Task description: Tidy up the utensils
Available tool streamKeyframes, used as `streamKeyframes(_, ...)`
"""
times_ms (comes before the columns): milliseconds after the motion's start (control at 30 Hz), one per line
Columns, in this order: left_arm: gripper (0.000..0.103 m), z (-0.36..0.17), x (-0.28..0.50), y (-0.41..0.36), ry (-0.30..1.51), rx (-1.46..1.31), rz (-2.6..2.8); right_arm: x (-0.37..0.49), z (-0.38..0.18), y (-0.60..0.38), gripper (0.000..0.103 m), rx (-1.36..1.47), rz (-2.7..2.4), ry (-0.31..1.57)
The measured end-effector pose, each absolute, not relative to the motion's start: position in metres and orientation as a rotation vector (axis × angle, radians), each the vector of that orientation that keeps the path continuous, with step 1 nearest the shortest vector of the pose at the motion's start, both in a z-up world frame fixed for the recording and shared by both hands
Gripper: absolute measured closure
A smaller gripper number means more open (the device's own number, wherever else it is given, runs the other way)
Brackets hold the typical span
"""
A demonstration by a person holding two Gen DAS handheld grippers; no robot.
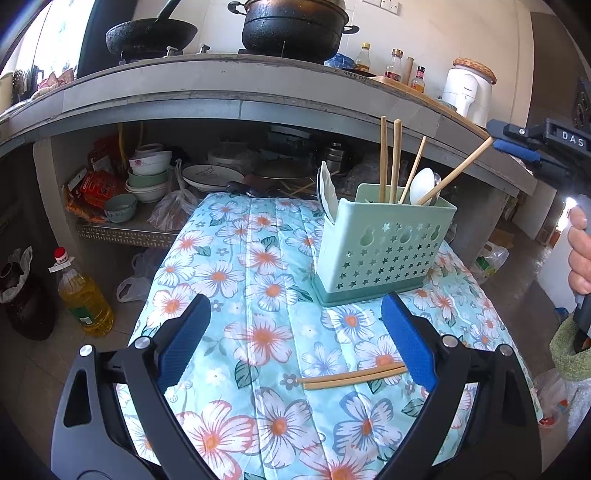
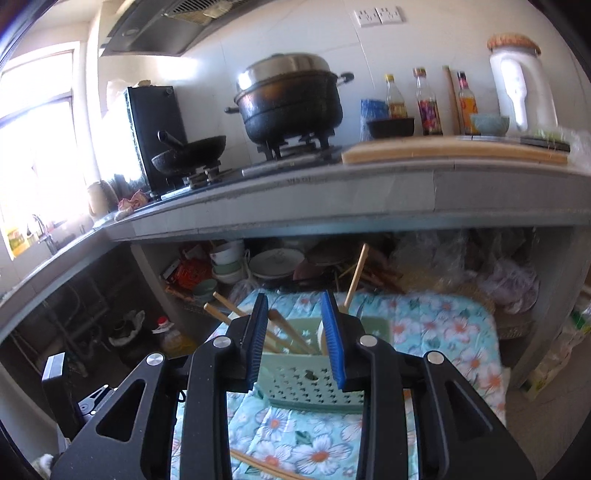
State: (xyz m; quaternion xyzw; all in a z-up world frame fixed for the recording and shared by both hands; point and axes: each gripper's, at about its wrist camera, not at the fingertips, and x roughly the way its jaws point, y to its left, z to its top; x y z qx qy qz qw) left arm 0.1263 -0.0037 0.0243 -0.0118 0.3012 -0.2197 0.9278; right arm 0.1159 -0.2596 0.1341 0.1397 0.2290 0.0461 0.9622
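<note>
A mint-green perforated utensil holder (image 1: 384, 247) stands on the floral cloth (image 1: 258, 266). It holds several wooden chopsticks (image 1: 389, 158) and white spoons (image 1: 423, 186). Two loose chopsticks (image 1: 351, 378) lie on the cloth between my left gripper's fingers. My left gripper (image 1: 295, 347) is open and empty above the cloth. My right gripper (image 2: 295, 339) is open, hovering just above the holder (image 2: 314, 373), with chopsticks (image 2: 288, 332) standing between its fingers untouched. In the left wrist view the right gripper (image 1: 517, 147) sits by the tip of a leaning chopstick (image 1: 458, 171).
A concrete counter (image 1: 221, 96) carries a wok (image 1: 151, 35), black pot (image 1: 291, 29), bottles and a cutting board (image 2: 454, 149). Bowls and plates (image 1: 147, 177) crowd the shelf beneath. An oil bottle (image 1: 83, 295) stands on the floor at left.
</note>
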Motion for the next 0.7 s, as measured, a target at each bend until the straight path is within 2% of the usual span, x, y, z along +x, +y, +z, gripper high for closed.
streamKeyframes(100,0.013,0.025,0.125,-0.003,0.613,-0.026,-0.450,0.123,0.129,-0.257,0.073,0.299,0.104,0.482)
streamKeyframes(133,0.013,0.025,0.125,-0.002,0.612,-0.025,-0.447,0.124,0.128,-0.256,0.076,0.299,0.105,0.483)
streamKeyframes(200,0.013,0.025,0.125,0.000,0.611,-0.025,-0.442,0.127,0.128,-0.253,0.091,0.290,0.105,0.485)
streamKeyframes(233,0.013,0.025,0.125,0.000,0.613,-0.026,-0.440,0.128,0.130,-0.252,0.093,0.280,0.096,0.480)
streamKeyframes(467,0.013,0.023,0.127,0.002,0.619,-0.030,-0.432,0.137,0.164,-0.226,0.096,0.097,0.057,0.393)
streamKeyframes(700,0.013,0.023,0.126,0.002,0.619,-0.025,-0.431,0.177,0.154,-0.212,0.096,0.017,0.061,0.522)
